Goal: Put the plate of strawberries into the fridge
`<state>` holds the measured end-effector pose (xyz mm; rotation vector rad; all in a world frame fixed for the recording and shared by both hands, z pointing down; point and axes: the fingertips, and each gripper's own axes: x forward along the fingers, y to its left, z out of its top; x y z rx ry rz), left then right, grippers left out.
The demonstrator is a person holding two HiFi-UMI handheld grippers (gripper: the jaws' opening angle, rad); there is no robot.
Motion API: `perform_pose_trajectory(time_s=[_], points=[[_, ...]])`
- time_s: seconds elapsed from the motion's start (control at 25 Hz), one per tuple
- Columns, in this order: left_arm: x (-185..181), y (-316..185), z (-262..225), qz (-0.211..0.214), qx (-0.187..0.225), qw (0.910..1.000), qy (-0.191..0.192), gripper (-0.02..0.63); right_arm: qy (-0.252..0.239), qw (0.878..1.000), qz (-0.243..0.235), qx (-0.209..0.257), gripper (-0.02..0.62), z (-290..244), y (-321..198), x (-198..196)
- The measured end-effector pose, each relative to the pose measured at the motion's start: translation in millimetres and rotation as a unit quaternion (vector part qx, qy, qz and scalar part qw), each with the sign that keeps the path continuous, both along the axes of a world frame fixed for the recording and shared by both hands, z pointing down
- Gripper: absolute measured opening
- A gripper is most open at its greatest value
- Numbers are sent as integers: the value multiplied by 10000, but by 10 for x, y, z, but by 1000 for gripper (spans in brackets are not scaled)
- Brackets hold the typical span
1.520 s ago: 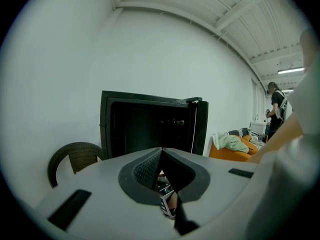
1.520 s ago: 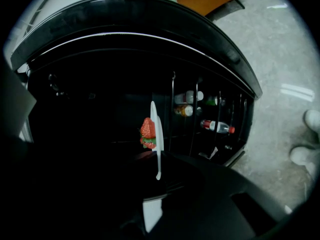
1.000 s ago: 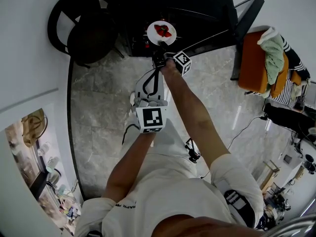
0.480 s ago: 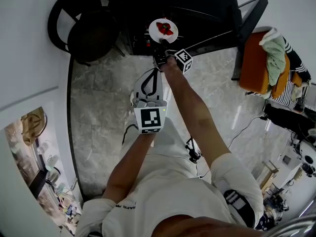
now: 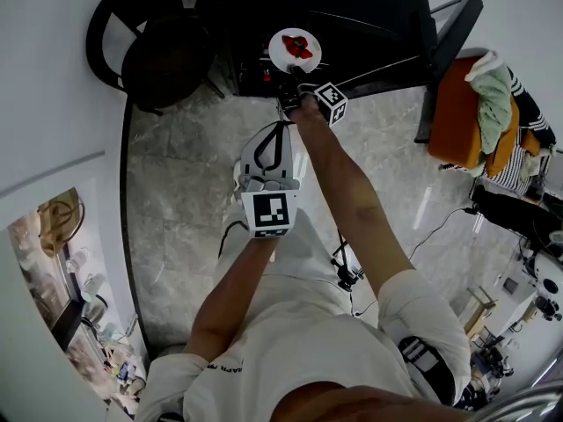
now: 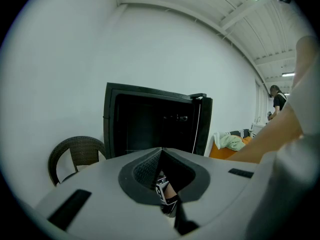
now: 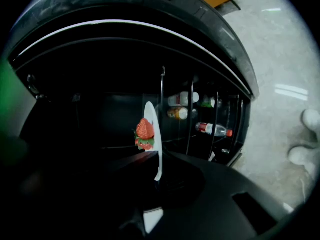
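Your right gripper [image 5: 293,81] is closed on the near rim of the white plate [image 5: 280,56], and the strawberries [image 5: 297,46] lie on the plate just beyond the jaws. The plate reaches straight forward from this gripper, away from your body, and it hangs in front of the dark opening of the fridge [image 5: 369,7]. In the right gripper view you see the plate edge-on, with the black inside of the fridge behind it and some bottles [image 7: 214,129] in the rack of the open door [image 5: 444,51]. As I judge it, the plate rests on no shelf yet, so the coming move is a push forward along the line in which the gripper already points, with the plate kept level. Your left gripper [image 6: 161,152] is well behind, near your body. Its jaws are together with nothing between them, and it points toward the fridge, so the right hand is clearly the nearer one.
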<state>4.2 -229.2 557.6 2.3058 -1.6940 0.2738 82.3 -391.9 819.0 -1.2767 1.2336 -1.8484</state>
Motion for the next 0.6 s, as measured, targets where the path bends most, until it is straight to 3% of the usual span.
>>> perform_pose_trajectory(time_s=[0.6], points=[[50, -25, 10, -12, 16, 10000, -34, 2, 88, 10000, 37, 22, 23, 28, -161, -31]])
